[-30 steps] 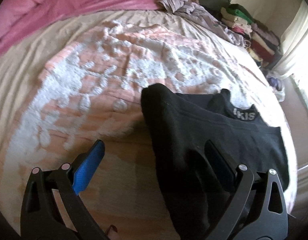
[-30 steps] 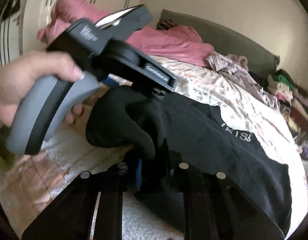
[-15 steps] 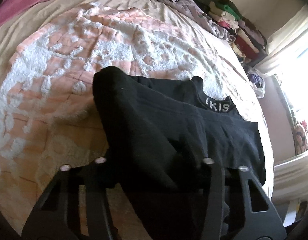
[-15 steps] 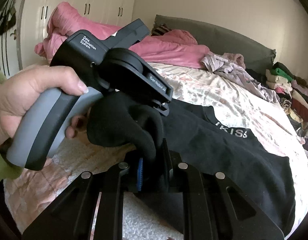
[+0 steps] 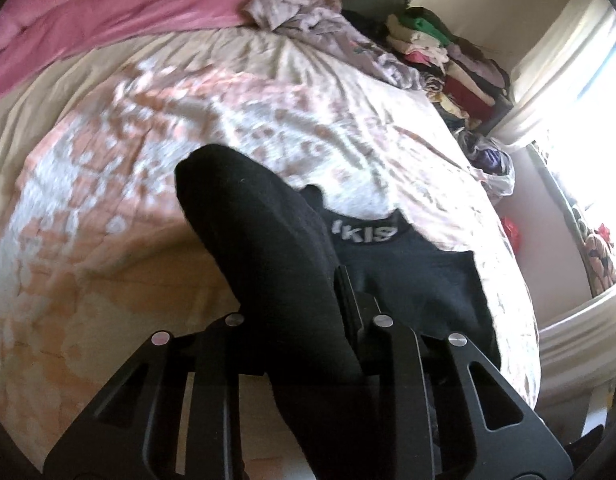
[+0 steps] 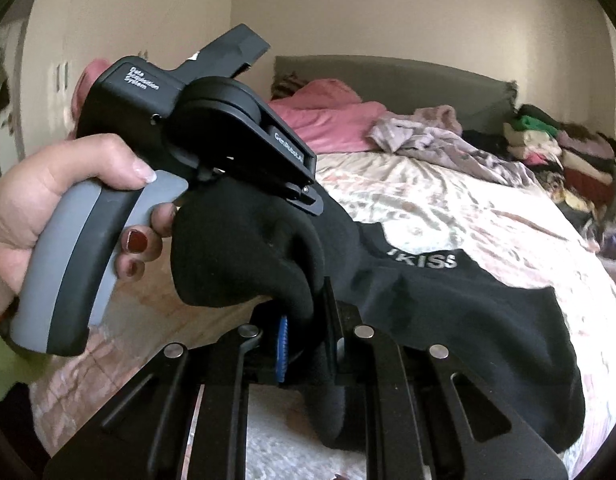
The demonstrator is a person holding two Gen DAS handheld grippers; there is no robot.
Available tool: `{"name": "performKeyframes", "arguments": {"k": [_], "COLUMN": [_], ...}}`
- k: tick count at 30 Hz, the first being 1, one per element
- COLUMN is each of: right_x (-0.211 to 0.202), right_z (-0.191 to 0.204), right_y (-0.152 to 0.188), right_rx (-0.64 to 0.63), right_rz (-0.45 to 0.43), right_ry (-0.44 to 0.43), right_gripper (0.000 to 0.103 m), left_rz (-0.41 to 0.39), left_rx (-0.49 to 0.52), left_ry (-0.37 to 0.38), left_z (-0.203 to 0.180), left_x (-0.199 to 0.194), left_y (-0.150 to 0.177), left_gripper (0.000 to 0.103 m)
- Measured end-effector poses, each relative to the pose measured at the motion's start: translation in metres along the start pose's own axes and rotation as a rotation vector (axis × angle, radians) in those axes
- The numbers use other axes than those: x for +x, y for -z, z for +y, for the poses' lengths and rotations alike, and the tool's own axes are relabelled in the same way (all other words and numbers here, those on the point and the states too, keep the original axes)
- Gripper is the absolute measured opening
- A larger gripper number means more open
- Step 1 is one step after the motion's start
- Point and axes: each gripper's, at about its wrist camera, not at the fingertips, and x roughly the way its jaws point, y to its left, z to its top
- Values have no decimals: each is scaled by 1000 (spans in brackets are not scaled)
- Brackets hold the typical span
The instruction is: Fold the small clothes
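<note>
A small black garment (image 5: 268, 248) with a grey lettered waistband (image 5: 366, 234) is lifted off the pink and white bedspread (image 5: 108, 184). My left gripper (image 5: 304, 320) is shut on one bunched edge of it. My right gripper (image 6: 304, 320) is shut on the same garment (image 6: 448, 312), close beside the left gripper's body (image 6: 212, 136), which a hand holds. The rest of the cloth drapes down to the right onto the bed. The waistband (image 6: 424, 260) also shows in the right wrist view.
A pink blanket (image 5: 108, 4) and a crumpled lilac garment (image 5: 316, 16) lie at the head of the bed. A stack of folded clothes (image 5: 448, 56) stands at the far right by a bright window. A grey headboard (image 6: 388, 80) backs the bed.
My left gripper has gone from open beside the garment to shut on its edge. Both grippers have lifted the bunched edge higher off the bed.
</note>
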Motion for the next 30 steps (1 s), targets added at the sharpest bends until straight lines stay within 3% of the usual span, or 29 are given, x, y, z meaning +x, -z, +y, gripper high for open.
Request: {"name": "performKeyframes", "arguments": {"k": [13,30], "right_x": [-39,-61], "right_z": [-72,-131], "right_y": [24,70], "right_rx": [256,453], "right_rz": [-7,42], "right_ry": [31,74], "right_gripper": [13,10], "left_rz": [6,105], "left_rx": [127,216], "left_ry": [-4,-49], "left_z": [-109,-185], "left_x": [31,105], "left_y": [2,35], "left_gripper": [18,18]}}
